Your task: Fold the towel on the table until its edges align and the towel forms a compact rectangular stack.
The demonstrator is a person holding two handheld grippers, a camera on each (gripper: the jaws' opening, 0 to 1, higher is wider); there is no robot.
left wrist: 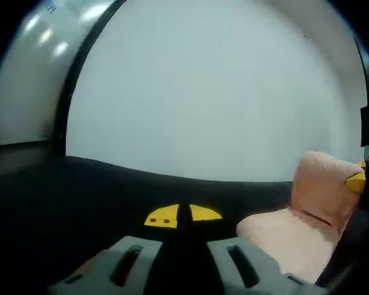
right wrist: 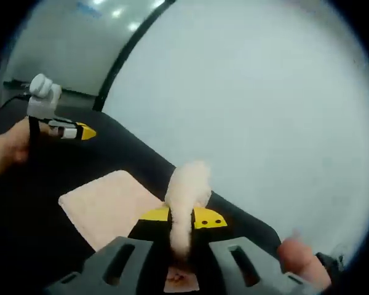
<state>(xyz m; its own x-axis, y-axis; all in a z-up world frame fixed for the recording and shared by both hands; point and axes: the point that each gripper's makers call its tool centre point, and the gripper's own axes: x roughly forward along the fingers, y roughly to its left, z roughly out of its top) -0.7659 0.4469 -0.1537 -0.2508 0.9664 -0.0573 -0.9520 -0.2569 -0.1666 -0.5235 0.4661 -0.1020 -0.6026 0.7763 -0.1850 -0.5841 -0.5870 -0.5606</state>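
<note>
One pink towel (right wrist: 111, 206) lies on the dark counter (right wrist: 43, 184), one edge lifted | right gripper (right wrist: 183, 216) clenched on that raised fold | left gripper (left wrist: 183, 216) closed on nothing, well left of towel | white wall (left wrist: 221, 92) behind.

A broad, pale grey-white wall (left wrist: 221, 92) fills the far side. To its left runs a dark curved vertical strip (left wrist: 71, 86), then a glossy grey panel (left wrist: 24, 74) reflecting ceiling lights.
</note>
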